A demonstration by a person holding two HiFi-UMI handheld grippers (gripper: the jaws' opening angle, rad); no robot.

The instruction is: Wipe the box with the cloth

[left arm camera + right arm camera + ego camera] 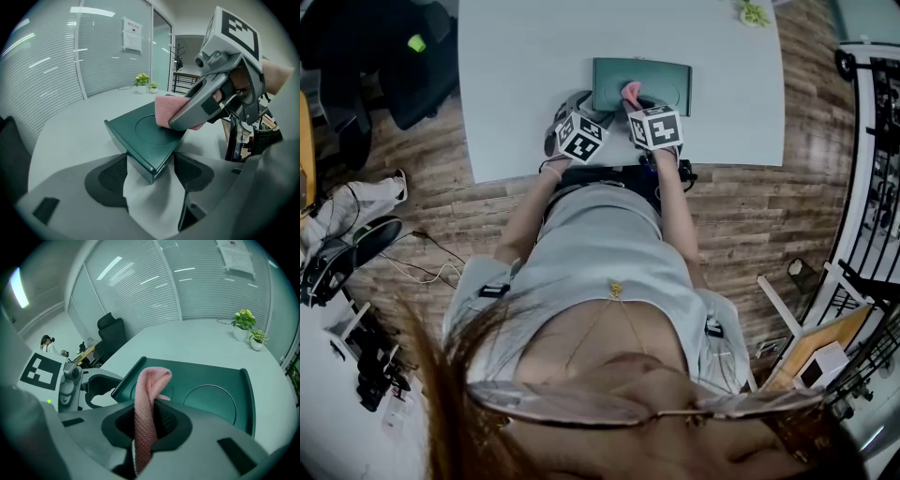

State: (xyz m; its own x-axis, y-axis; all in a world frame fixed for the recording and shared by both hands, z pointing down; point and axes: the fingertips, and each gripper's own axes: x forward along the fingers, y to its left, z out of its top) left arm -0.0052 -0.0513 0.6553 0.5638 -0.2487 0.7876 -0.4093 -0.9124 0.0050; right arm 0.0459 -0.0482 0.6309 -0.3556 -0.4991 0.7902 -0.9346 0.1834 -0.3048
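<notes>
The box (208, 387), a flat dark green case, lies on the pale worktop (530, 70) near its front edge, right in front of the person, so both tools reach it with the arms kept close.

The left gripper (151, 164) has its jaws spread wide around the box's near corner, each pad meeting one side of it. It is grasping the box there, most likely to stop the light case from sliding or turning while it is rubbed. Taking the corner rather than the middle also leaves almost the whole top face free.

The right gripper (149, 417) is clenched on the cloth (151, 392), a pink knitted strip. The jaws pinch it partway along, so a folded loop stands out past the tips while the rest trails back between the jaws. That loop is the working end. In the left gripper view it sits on the top face by the edge of the shallow round recess, with the right gripper angled down onto it. The soft fold, not the hard jaw tips, is therefore what should meet the surface.

Most of the lid lies beyond the cloth, so the wiping seems to be at an early or middle stage.
</notes>
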